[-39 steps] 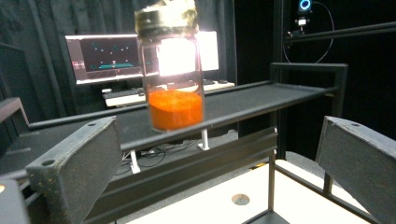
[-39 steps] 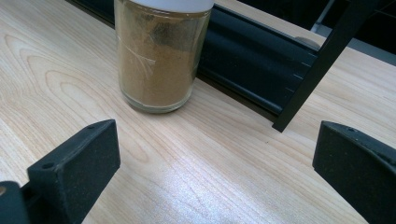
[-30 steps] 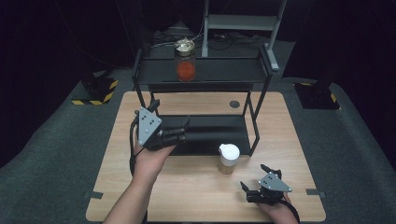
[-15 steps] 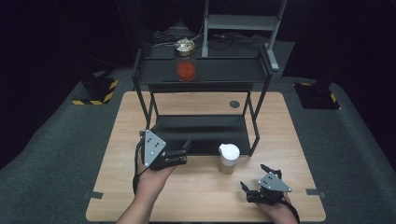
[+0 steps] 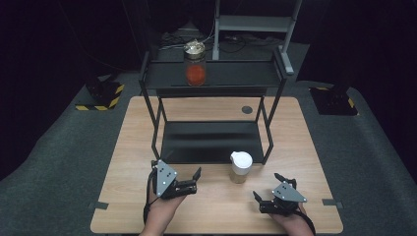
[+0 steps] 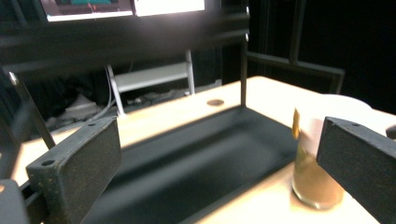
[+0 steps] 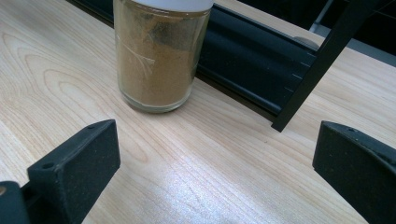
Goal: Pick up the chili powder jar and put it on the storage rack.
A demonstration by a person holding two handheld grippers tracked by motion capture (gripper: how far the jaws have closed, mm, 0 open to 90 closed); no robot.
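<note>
The room is dark all around, and in the middle stands a light wooden table (image 5: pixel 137 147) with a black metal shelf rack (image 5: pixel 211 93) on it. On the top shelf sits a glass jar with a gold lid and red stuff inside (image 5: pixel 195 64). Down on the table, just in front of the rack's low black tray (image 5: pixel 206 142), stands a small glass jar with a white lid (image 5: pixel 241 167), full of brown powder. The left gripper (image 5: pixel 189 183) is near this jar, on its left side, and its jaws are wide apart with nothing between them. The right gripper (image 5: pixel 268 200) is near the jar too, in front of it and to its right, and its jaws are also wide apart and hold nothing. Neither one touches the jar. In the right gripper view the small jar (image 7: pixel 159 56) has smooth, clear, round walls. It looks hard and will not squash, but glass can slip and can break if it falls. Being full, it is probably a bit heavy for its size. A good place to grab looks like the middle of the glass body, one jaw on each side, below the lid, keeping it upright
</note>
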